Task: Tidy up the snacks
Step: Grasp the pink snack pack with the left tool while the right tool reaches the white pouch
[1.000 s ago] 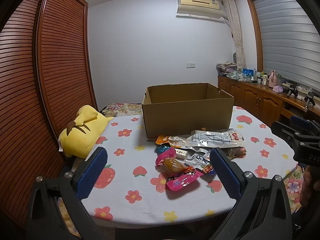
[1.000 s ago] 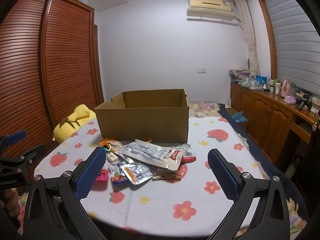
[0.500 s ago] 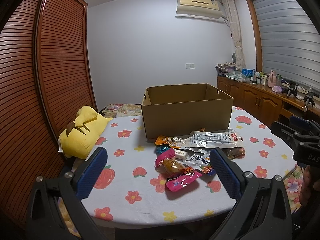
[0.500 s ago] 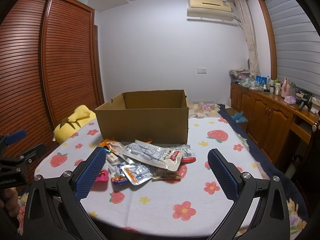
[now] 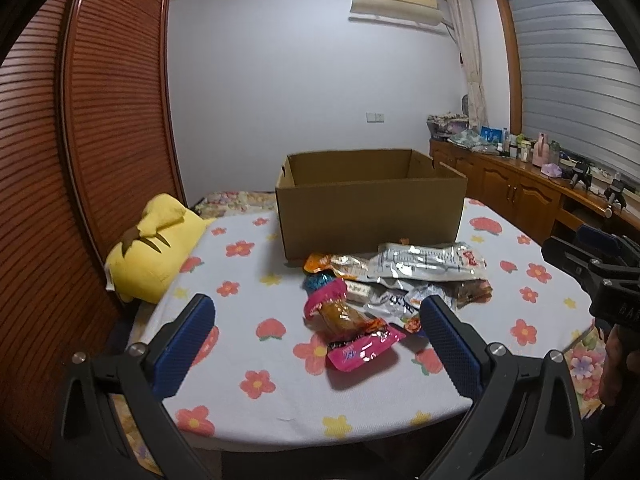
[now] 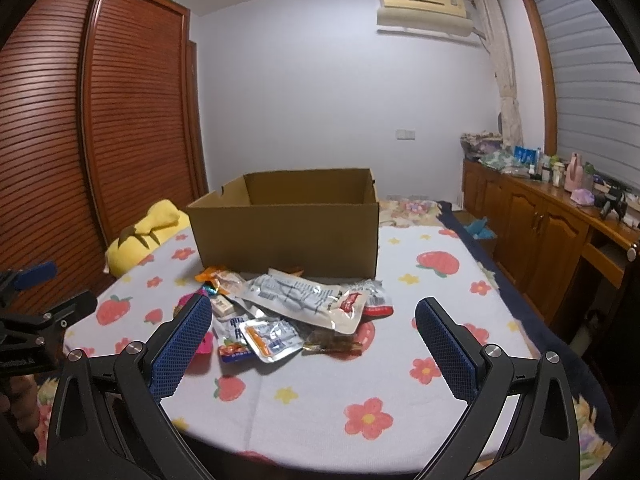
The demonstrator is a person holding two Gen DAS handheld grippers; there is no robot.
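A pile of snack packets (image 5: 384, 292) (image 6: 288, 316) lies on the flowered tablecloth, just in front of an open brown cardboard box (image 5: 370, 204) (image 6: 286, 220). A long silver pouch (image 5: 428, 266) (image 6: 304, 296) tops the pile, and a pink-wrapped snack (image 5: 352, 340) lies nearest me. My left gripper (image 5: 316, 328) hovers open above the near table edge, nothing between its blue pads. My right gripper (image 6: 314, 330) is open too, held short of the pile. Each gripper shows at the edge of the other's view.
A yellow plush toy (image 5: 154, 248) (image 6: 140, 236) rests at the table's left edge beside a slatted wooden wardrobe (image 5: 80, 160). A wooden sideboard (image 6: 560, 232) cluttered with bottles runs along the right wall. The round table (image 6: 360, 412) ends just below my fingers.
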